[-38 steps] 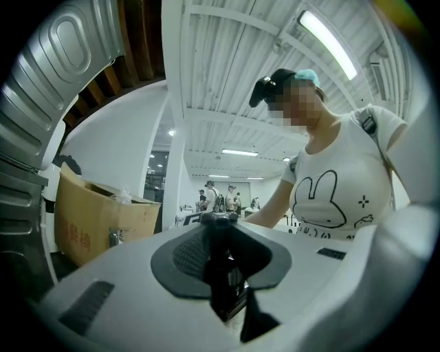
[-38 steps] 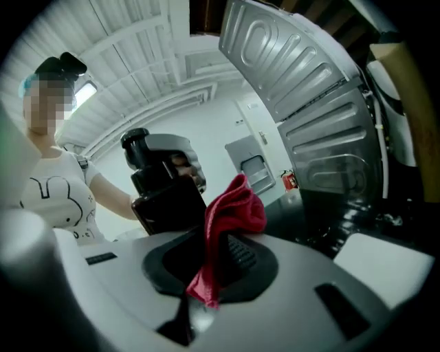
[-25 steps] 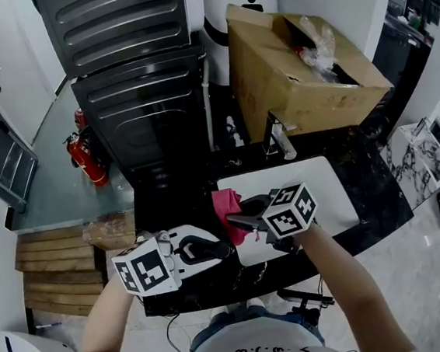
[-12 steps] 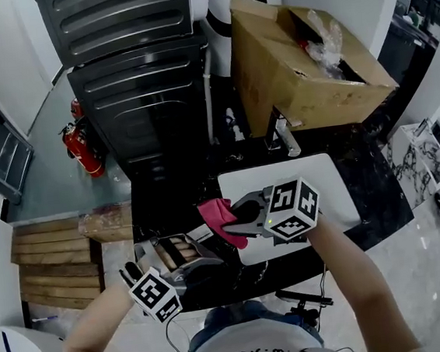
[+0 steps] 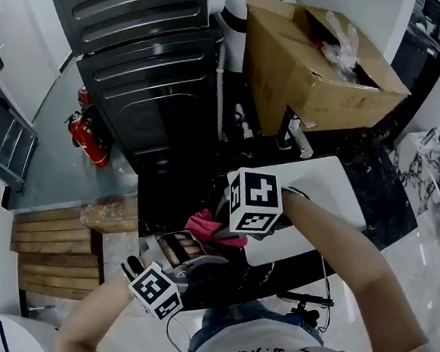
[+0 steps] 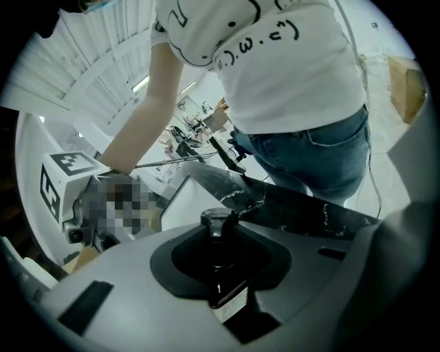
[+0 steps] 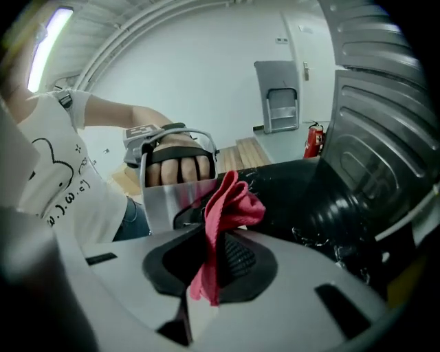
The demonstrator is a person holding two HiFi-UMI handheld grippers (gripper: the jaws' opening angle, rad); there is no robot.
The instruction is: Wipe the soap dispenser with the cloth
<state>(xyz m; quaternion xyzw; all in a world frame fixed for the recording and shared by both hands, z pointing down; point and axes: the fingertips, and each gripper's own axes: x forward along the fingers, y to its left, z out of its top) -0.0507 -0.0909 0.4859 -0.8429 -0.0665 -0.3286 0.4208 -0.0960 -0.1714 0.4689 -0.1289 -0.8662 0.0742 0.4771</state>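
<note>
Apparently lining up for the wipe: grips the soap dispenser [image 6: 218,225] in the left tool [image 6: 221,267] by the dark tabletop's [image 5: 169,208] front edge, and pinches the red cloth [image 7: 230,206] in the right tool [image 7: 213,265] just beside it. Probably needs next to press cloth against bottle and rub along it, both grips firm.

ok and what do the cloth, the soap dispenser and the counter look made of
Cloth: soft woven or microfibre fabric, matte pink-red; it folds and droops. Soap dispenser: dark, slightly shiny bottle, glass or plastic, can't tell; paper-like label. Counter: polished black stone or a lookalike, white veins.
</note>
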